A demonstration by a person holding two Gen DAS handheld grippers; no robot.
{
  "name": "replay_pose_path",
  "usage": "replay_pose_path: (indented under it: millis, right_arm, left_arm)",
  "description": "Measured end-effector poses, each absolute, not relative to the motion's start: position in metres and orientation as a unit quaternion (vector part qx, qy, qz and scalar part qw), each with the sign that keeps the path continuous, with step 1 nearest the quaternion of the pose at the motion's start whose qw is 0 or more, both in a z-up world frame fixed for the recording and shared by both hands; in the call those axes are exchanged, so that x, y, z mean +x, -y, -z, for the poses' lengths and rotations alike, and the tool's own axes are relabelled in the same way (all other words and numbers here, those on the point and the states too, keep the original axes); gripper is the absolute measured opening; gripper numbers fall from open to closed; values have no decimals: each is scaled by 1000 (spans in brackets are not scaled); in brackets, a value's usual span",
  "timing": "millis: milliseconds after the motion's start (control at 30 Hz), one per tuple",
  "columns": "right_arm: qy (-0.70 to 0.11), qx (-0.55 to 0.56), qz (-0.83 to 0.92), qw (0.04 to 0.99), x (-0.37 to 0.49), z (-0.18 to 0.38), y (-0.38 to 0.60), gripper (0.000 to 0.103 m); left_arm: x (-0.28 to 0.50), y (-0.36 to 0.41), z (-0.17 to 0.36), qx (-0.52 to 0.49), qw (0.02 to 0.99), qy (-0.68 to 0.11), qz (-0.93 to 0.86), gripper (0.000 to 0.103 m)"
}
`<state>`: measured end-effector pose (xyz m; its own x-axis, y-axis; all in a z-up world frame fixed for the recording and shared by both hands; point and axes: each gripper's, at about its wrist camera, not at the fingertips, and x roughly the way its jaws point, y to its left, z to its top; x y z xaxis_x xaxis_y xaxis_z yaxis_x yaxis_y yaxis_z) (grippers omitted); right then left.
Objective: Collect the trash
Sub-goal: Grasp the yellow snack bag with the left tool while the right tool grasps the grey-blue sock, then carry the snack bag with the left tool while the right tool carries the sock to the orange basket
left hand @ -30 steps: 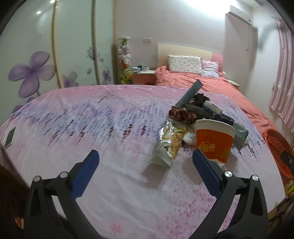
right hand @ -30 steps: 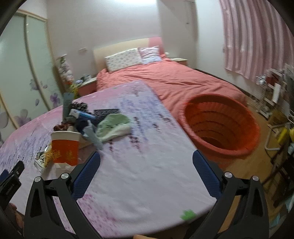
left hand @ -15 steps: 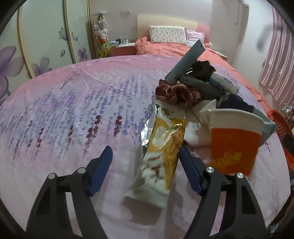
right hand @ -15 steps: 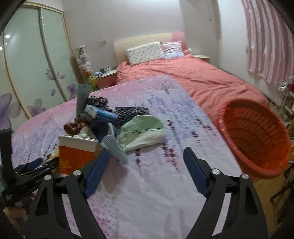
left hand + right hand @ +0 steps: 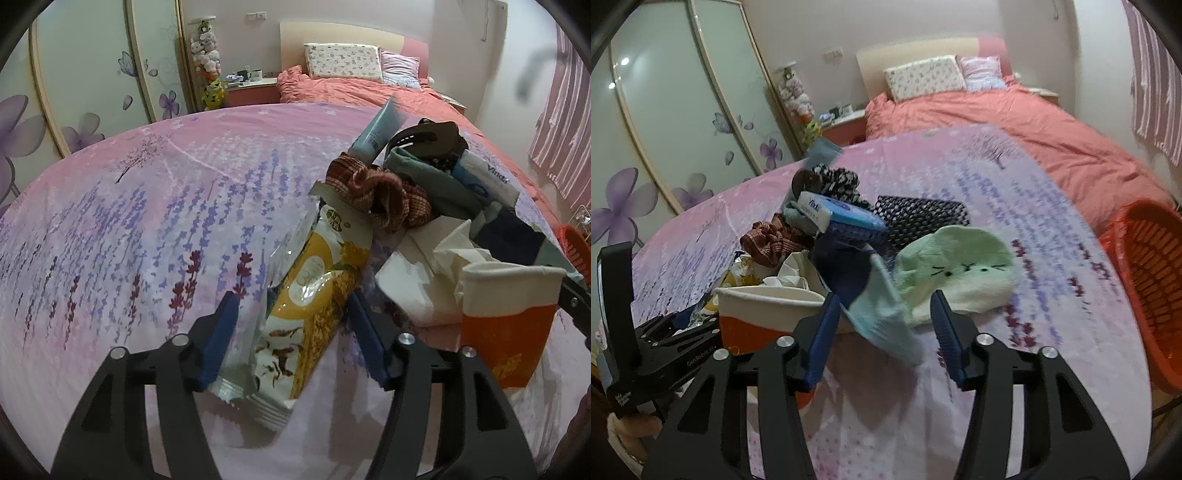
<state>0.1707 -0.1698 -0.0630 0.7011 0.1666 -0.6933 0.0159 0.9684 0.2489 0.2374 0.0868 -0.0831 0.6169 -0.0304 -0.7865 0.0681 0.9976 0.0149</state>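
Note:
A yellow and white snack wrapper [image 5: 314, 295] lies on the purple flowered bedspread [image 5: 129, 229]. My left gripper [image 5: 291, 325] straddles the wrapper's near half. Its jaws are closing, and a gap still shows at the left pad. Beside it stands an orange and white paper cup [image 5: 506, 314] with crumpled white tissue [image 5: 424, 273] behind. My right gripper [image 5: 884, 328] is closing around the end of a pale blue sock [image 5: 886, 317]; its pads are apart from the sock. The cup [image 5: 764, 306] stands just left of its left finger.
The pile also holds a brown scrunchie [image 5: 380, 199], a tube [image 5: 380, 129], a blue tissue pack [image 5: 842, 214], a black mesh cloth [image 5: 923, 218] and a pale green cloth [image 5: 960, 273]. An orange basket [image 5: 1145, 295] stands by the bed's right edge.
Both grippers have moved forward and down to the pile with their jaws narrowing. The left now straddles the wrapper. The right now brackets the pale blue sock.

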Motion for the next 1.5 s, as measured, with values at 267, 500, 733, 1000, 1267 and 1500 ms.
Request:
replay_pose_path:
  millis: [267, 500, 733, 1000, 1267, 1500]
  right_arm:
    - [-382, 110, -66, 915, 163, 60, 167, 19]
    - [-355, 93, -68, 928, 148, 46, 166, 15]
    - [-325, 95, -74, 938, 132, 30, 173, 14]
    - [-264, 92, -46, 959, 110, 0, 189, 14]
    - [-213, 77, 12, 974, 86, -16, 213, 14]
    - [-189, 79, 65, 977, 68, -19, 248, 14]
  left_arm:
    - [242, -85, 82, 17, 898, -437, 46, 47]
    - [229, -97, 76, 7, 904, -426, 46, 40]
    - [215, -107, 59, 3, 912, -408, 46, 39]
    - [198, -100, 27, -1, 922, -384, 57, 39]
    - [182, -68, -8, -7, 929, -359, 89, 39]
    - [171, -22, -25, -7, 930, -345, 131, 39]
